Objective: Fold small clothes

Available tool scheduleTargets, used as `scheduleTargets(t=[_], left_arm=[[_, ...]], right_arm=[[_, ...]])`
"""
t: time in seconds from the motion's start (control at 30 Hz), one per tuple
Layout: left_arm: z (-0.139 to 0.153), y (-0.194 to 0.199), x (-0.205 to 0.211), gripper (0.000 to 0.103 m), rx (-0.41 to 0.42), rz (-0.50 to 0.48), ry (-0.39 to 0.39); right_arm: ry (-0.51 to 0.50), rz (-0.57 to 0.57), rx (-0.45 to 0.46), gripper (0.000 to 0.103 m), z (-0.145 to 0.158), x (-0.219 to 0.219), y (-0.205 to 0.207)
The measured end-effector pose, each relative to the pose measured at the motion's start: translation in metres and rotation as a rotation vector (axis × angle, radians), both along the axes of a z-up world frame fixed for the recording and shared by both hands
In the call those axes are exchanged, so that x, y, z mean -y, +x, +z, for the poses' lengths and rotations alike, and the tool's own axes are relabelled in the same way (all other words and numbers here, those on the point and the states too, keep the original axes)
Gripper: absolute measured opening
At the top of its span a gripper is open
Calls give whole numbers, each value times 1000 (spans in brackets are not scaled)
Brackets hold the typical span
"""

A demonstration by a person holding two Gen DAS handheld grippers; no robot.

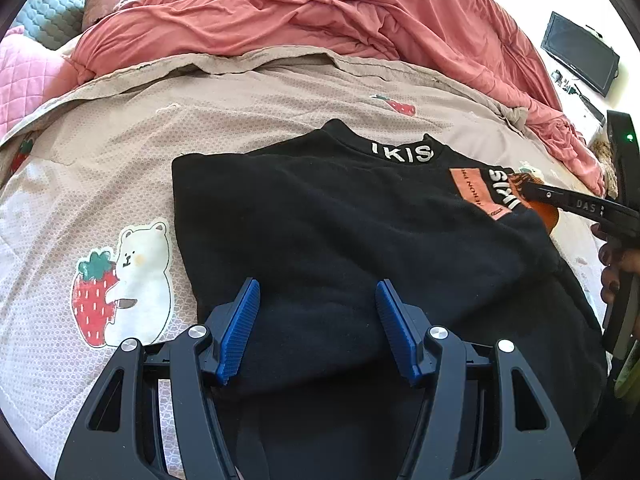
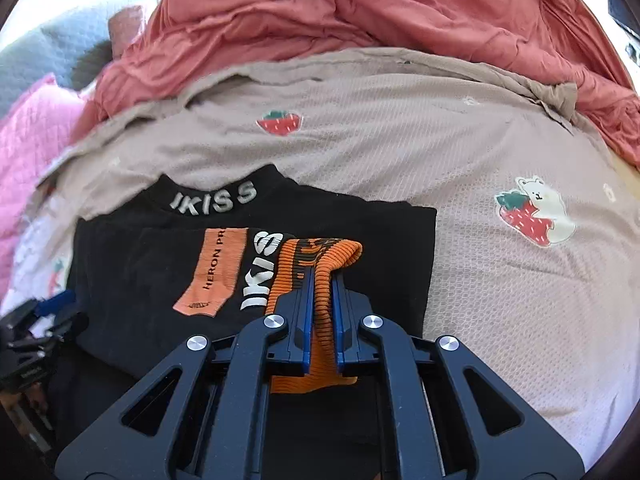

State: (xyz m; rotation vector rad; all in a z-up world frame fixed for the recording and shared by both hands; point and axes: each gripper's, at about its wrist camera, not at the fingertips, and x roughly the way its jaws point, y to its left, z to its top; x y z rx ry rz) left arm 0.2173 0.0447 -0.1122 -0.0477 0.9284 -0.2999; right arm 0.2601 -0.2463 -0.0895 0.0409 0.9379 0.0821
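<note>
Your right gripper is pinched tight on the orange ribbed cuff of the black top — the blue pads squeeze the cuff from both sides, and some of the orange cloth bunches up past the tips. Your left gripper hangs over the near part of the same top with its jaws standing apart, and nothing is between them but air above the black cloth.

You have the top lying on the beige bedspread, the one with strawberries and a little white bear on it. The collar with the white letters points away from you. One sleeve is folded across the chest, so the orange patch faces up next to the cuff you hold.

Look at the edges — in the left view the top's left side runs straight and tidy, and in the right view its right side is straight too. Past both sides you have bare bedspread to move over. Farther back a rumpled red blanket piles up, well apart from the collar. A pink quilted pillow sits off to the far left.
</note>
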Motion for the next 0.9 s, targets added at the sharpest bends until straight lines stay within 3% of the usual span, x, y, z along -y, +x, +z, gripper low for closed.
scheduleTargets(t=[0.13,0.2,0.27,0.43,0.57,0.7,0.83,0.9], left_arm=[[0,0,-1,59,-1,-2,-6],[0,0,-1,59,-3,-8,-6],[2,1,-3,59,-8,-6,-10],[14,1,-13,59,-12,31,-26],[29,-2,-21,59,27,48,-42],[23,-3,-16,59,20,38,-16],[10,-2,-10,59,-20,32,56],[4,-1,-14,60,-48,44,52]], right_arm=[[-97,5,-55,6,-20,-6,6],[-131,-20,-52,12,-26,-4,4],[-174,-28,-37,24,-23,-1,2],[-143,-72,38,30,7,16,-20],[-102,-16,76,35,21,10,-41],[-76,68,57,35,15,-12,-47],[-72,98,29,35,5,-34,-47],[-76,96,3,35,-3,-40,-45]])
